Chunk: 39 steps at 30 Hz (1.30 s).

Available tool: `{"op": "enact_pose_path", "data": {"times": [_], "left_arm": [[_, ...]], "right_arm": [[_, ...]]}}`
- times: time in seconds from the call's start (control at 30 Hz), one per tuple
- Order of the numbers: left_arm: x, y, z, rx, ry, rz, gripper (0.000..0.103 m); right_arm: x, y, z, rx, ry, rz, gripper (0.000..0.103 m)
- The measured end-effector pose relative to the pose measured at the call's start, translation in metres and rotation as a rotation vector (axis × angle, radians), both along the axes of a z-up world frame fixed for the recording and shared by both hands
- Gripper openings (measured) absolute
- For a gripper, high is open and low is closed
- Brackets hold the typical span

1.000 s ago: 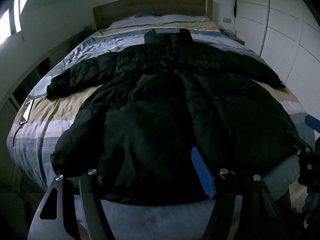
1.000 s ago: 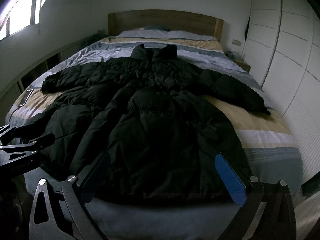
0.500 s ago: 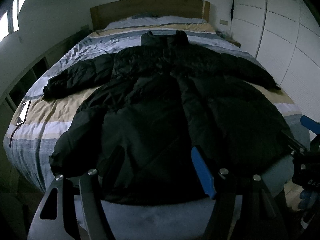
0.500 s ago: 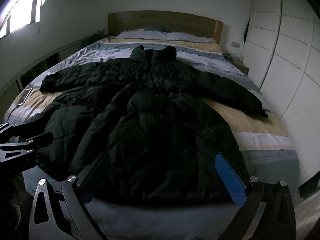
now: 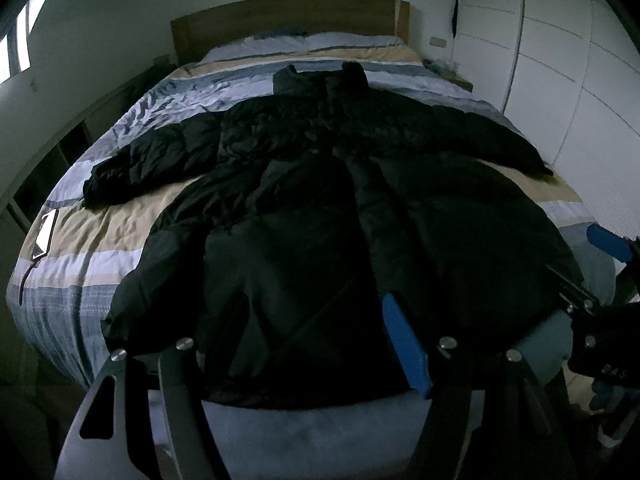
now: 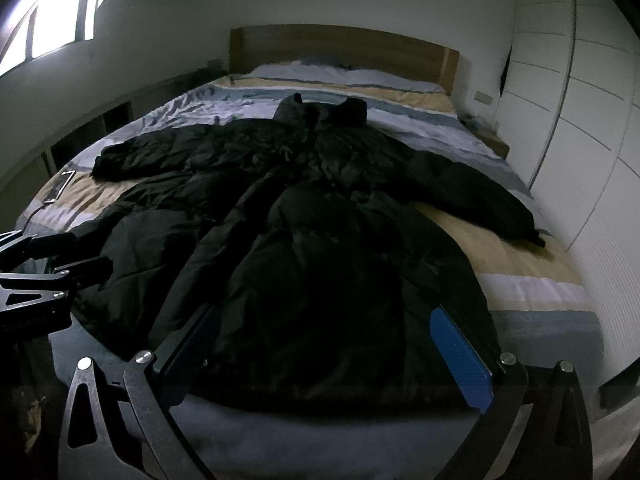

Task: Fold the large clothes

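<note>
Nearest in the left wrist view, the left gripper (image 5: pixel 304 344) hangs over the foot of the bed with its jaws well apart and nothing between them, the blue pads above the hem of the coat without touching it. The right gripper (image 6: pixel 324 344) sits likewise at the foot edge in its own view, jaws spread wide and empty, its blue-padded fingers (image 6: pixel 460 356) framing the near hem. Each gripper shows at the edge of the other's view, the two side by side and apart. The black puffer coat (image 5: pixel 340 216) lies front up on the bed, hem toward the near end and collar toward the far end, both sleeves stretched out to left and right. Under it is a striped duvet (image 5: pixel 120 224) in blue, cream and white. A phone (image 5: pixel 45 234) with a cable rests at the left edge of the bed, clear of the left sleeve. Along the right side runs a white wardrobe (image 5: pixel 560 80) close to the bed. Farther back lie the pillows (image 6: pixel 344 76), then the wooden headboard (image 6: pixel 340 48) against the wall, with a window (image 6: pixel 56 12) high at the far left.
</note>
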<state>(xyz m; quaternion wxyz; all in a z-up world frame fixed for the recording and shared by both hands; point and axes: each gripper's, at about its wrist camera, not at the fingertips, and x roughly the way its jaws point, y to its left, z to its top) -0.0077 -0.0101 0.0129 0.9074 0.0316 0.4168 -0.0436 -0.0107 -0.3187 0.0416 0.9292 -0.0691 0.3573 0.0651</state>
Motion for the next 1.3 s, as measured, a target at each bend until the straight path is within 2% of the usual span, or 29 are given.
{"op": "enact_pose_path", "data": {"times": [0.37,0.47,0.63,0.83,1.07,1.17,1.3], "left_arm": [[0.005,0.001,0.003,-0.019,0.045,-0.007,0.068],[0.006,-0.008,0.004,0.021,0.043,-0.017,0.068],[0.017,-0.007,0.019,0.015,0.017,-0.024,0.068],[0.052,0.008,0.054,0.036,-0.052,-0.017,0.068],[0.112,0.029,0.092,0.089,-0.152,0.047,0.068],[0.138,0.035,0.099,0.092,-0.176,0.065,0.068],[0.171,0.039,0.094,0.075,-0.18,0.086,0.068]], "right_arm": [[0.009,0.0,0.004,0.04,-0.01,0.029,0.103],[0.013,0.006,0.008,0.044,-0.019,0.062,0.103],[0.029,0.008,0.023,0.047,-0.043,0.086,0.103],[0.062,-0.007,0.049,0.066,-0.098,0.054,0.103],[0.113,-0.036,0.071,0.081,-0.135,-0.034,0.103],[0.142,-0.056,0.075,0.069,-0.148,-0.087,0.103],[0.181,-0.089,0.065,0.094,-0.123,-0.171,0.103]]}}
